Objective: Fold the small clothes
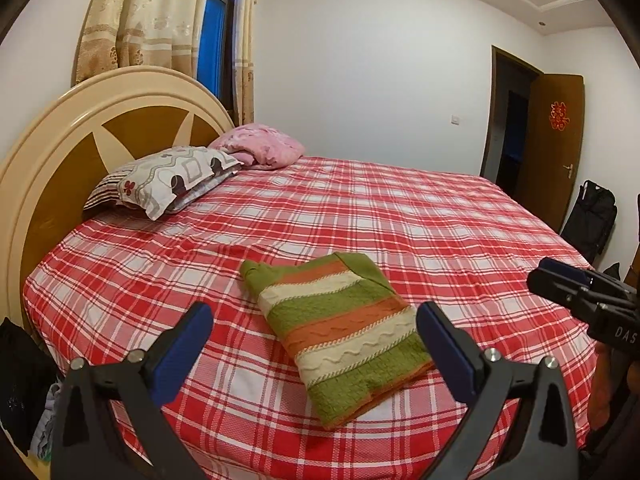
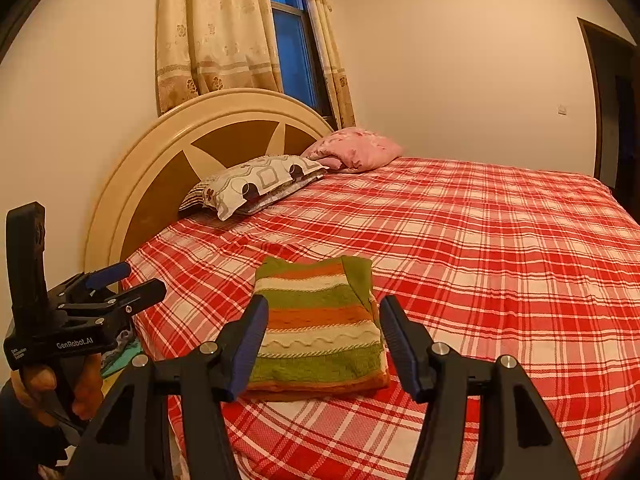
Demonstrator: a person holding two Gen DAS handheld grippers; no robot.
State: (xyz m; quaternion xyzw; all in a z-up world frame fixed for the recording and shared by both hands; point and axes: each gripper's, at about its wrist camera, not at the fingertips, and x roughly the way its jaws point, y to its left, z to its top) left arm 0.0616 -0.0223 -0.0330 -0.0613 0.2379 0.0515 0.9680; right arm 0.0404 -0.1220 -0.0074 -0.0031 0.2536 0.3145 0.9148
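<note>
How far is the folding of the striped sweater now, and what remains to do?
Done: the sweater lies on the bed as a neat folded rectangle. In hand: nothing; the left hand-held gripper and the right hand-held gripper are both open and hold no cloth. Left: no other unfolded small clothes show on the bed, so the job looks about finished.

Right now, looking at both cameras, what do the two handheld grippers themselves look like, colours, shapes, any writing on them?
Both are matte black plastic tools with two angled fingers, blue ribbed pads on the inner faces and silver pivot bolts. The left gripper seen from the right camera shows white "GenRobot.AI" lettering on its body, a tall black handle and the person's bare hand. The right gripper shows white letters "DAS" in the left camera.
</note>
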